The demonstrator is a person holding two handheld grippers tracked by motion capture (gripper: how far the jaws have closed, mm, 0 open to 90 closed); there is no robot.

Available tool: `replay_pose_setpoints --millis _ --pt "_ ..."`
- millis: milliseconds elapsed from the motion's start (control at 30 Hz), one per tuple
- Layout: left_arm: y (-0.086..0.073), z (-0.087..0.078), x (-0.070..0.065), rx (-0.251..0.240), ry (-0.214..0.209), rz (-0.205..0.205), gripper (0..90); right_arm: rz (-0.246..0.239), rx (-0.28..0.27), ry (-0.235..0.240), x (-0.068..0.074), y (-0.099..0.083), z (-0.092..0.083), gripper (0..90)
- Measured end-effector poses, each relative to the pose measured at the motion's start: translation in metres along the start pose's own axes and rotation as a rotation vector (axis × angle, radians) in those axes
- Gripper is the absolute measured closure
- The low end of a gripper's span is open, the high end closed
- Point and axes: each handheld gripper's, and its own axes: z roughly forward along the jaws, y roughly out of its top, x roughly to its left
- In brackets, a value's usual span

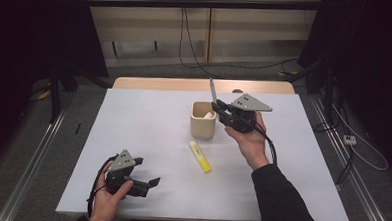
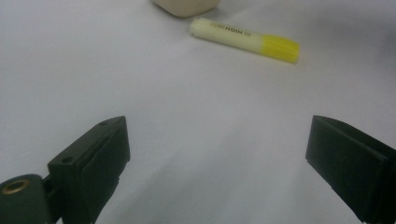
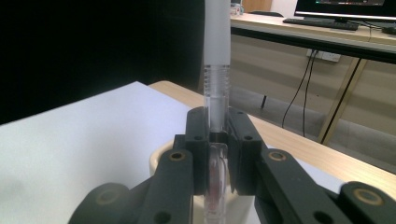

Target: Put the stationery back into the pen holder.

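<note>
R gripper (image 1: 218, 107) is clamped on a pen (image 1: 213, 90), jaws pinched tight on its clear barrel; pen stands roughly upright, top end rising above the jaws, right over the far-right edge of the beige cup (image 1: 203, 120). In the right gripper view the pen (image 3: 216, 70) runs straight up between the pads, w/ the cup rim (image 3: 157, 161) just below. L gripper (image 1: 143, 176) sits low near the front-left of the white table (image 1: 148, 133), jaws spread wide, nothing btwn them, pointed toward a yellow highlighter (image 1: 200, 157) lying flat just in front of the cup, apart from both grippers.
</note>
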Motion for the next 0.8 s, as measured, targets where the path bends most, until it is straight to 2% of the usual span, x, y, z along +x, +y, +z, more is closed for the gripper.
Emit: replay_pose_setpoints --millis 100,167,300,433,533,700,800 --pt "0.000 0.000 0.001 0.007 -0.007 -0.004 6.3 0.006 -0.004 -0.002 -0.001 0.005 0.007 80.5" --pt "-0.001 0.001 0.001 0.010 -0.012 -0.015 6.3 0.009 0.012 0.001 -0.002 0.007 0.013 80.5" --pt "0.000 0.001 0.000 0.011 -0.017 -0.003 6.3 0.008 0.009 0.012 -0.004 0.010 0.023 80.5" --pt "0.000 0.001 0.000 0.006 -0.017 -0.011 6.3 0.016 0.011 0.003 -0.004 0.012 0.032 80.6" --pt "0.000 0.000 0.001 0.007 -0.010 0.006 6.3 0.031 0.012 0.011 -0.005 0.010 0.039 80.5" --pt "0.000 0.000 0.001 0.005 -0.017 -0.006 6.3 0.030 0.041 0.006 -0.004 0.000 0.050 80.5" --pt "0.000 0.000 0.001 0.009 -0.015 0.001 6.3 0.037 0.057 0.004 -0.004 -0.004 0.055 80.5"
